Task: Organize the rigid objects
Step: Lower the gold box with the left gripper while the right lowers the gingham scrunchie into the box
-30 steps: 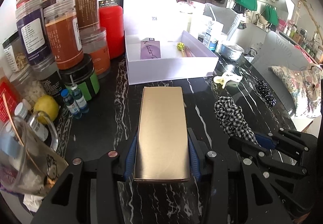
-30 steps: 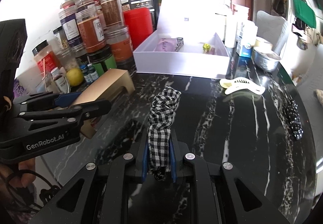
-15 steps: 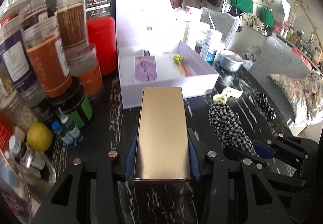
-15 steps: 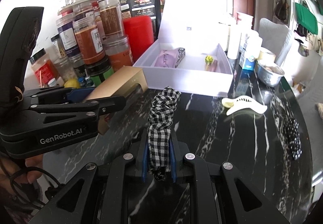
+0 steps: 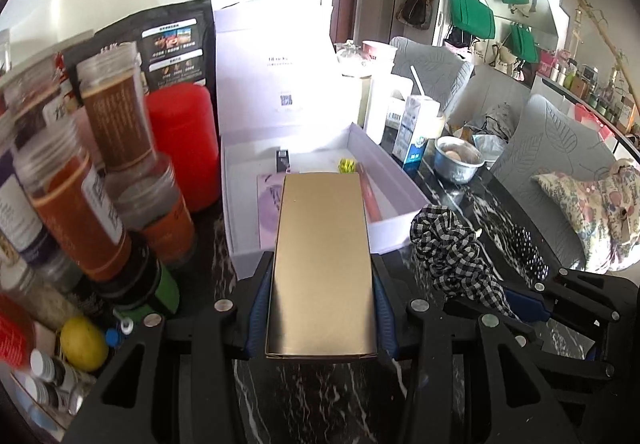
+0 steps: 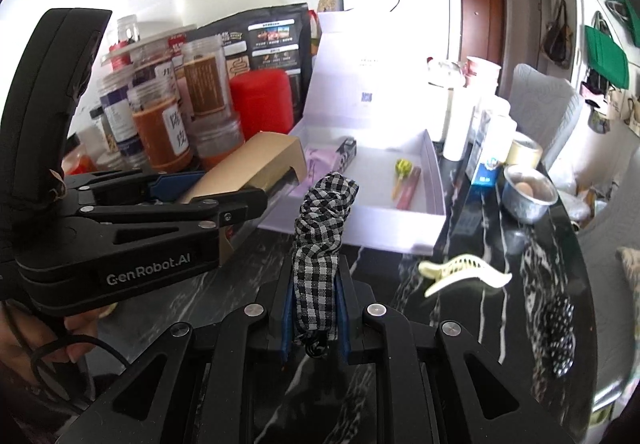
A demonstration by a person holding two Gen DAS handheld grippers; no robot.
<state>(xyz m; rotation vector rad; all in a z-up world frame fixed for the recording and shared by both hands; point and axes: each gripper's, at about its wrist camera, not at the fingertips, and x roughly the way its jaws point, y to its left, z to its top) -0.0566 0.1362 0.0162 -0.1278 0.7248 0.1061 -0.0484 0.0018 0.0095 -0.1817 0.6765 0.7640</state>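
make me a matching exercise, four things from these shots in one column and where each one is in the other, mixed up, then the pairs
Things:
1. flat gold cardboard box
2. black and white checked fabric scrunchie
3. cream plastic claw hair clip
4. yellow lemon

Places:
A. lying loose on the black marble table
B. clamped in the right gripper
C. beside the small bottles, below the jars
D. clamped in the left gripper

Pairs: 1-D, 2-B, 3-A, 4-C

The left gripper [image 5: 322, 308] points forward and downward, its blue pads clamped on both long sides of a gold box [image 5: 322, 264]. The right gripper [image 6: 314, 308] sits just beside it, angled alike, jaws nearly together and pinching a checked cloth [image 6: 320, 236]. Fingers [image 6: 80, 340], probably the left hand's, wrap the left grip.
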